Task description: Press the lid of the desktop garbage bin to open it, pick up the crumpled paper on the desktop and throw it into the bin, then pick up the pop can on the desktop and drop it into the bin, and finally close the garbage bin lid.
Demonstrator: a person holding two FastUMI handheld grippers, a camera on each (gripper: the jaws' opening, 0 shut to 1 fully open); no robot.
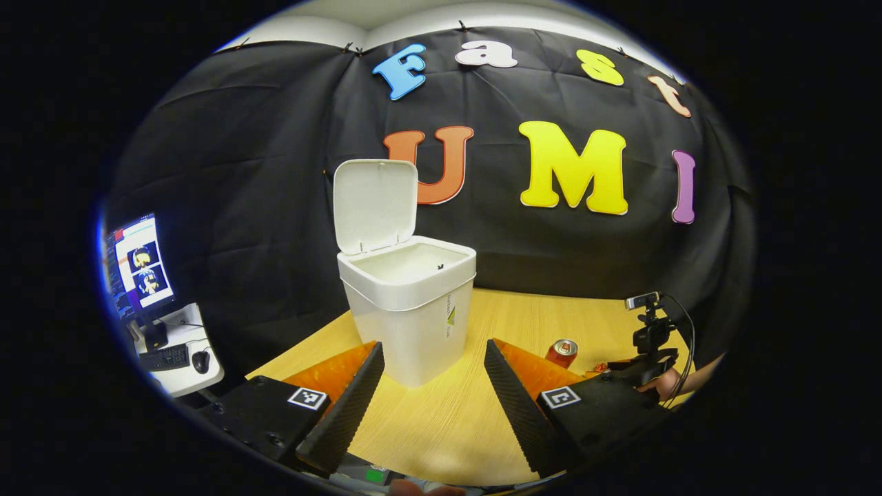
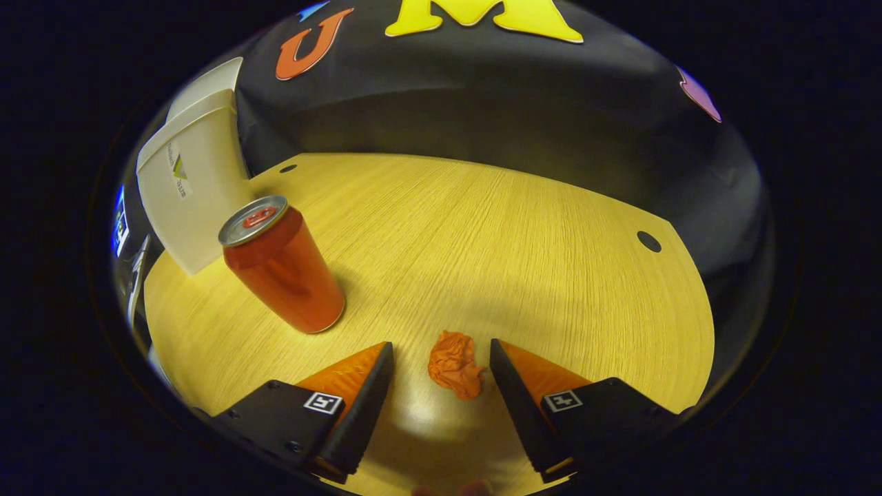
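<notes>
Crumpled paper (image 2: 455,373) on wood-grain desktop (image 2: 496,234)

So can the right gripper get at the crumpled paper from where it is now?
Probably yes: the right gripper is open with the crumpled paper lying between its jaws on the table, and the pop can stands off to the side.

Bin (image 1: 413,310): small logo w/ a line of print on its side wall, too small to read. Left hand-held gripper (image 1: 434,386) & right hand-held gripper (image 2: 441,386): square black-white coded tags on the finger mounts, no letters. Pop can (image 2: 282,272): no legible print.
</notes>
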